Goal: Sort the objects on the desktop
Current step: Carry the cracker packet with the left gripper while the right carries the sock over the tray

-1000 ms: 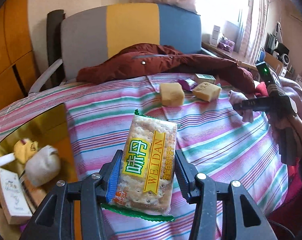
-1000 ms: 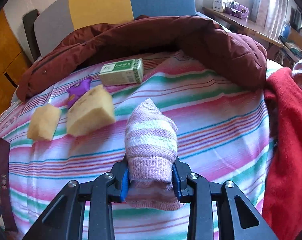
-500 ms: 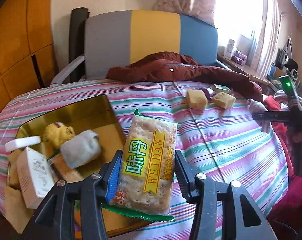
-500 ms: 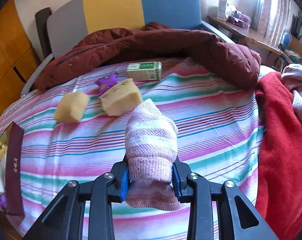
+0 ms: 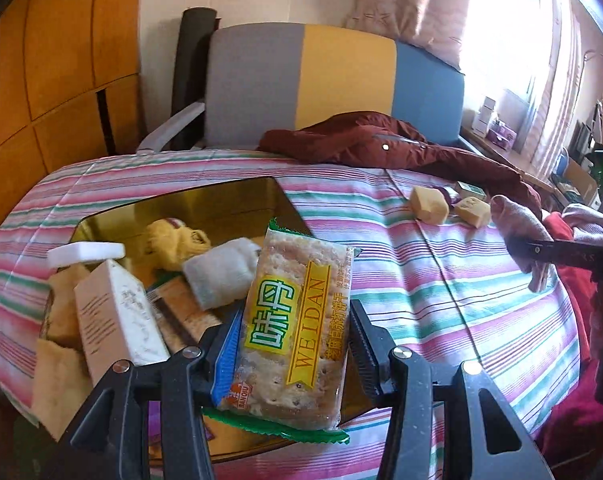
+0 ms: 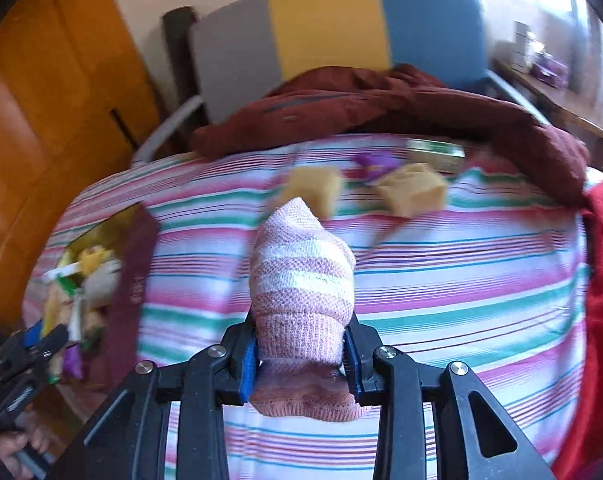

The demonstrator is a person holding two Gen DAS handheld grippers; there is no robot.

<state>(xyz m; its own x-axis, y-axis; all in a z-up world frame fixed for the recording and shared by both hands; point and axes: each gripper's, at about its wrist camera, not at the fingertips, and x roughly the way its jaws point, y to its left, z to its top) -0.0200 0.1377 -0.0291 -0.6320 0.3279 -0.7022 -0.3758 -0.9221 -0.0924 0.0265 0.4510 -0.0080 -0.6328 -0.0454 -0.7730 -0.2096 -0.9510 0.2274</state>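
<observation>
**Readable print sat on one cracker packet**

The clear plastic packet of square crackers, held upright between the jaws of the left gripper, carried a yellow ribbon label reading "WEIDAN" in brown capitals. Beside it, nearer the left jaw, stood two large white Chinese characters on green. At the packet's lower corner by that jaw, a small red patch read "BANQIU". Fine print on the pale cardboard box left of the tongs was too small to read.
</observation>
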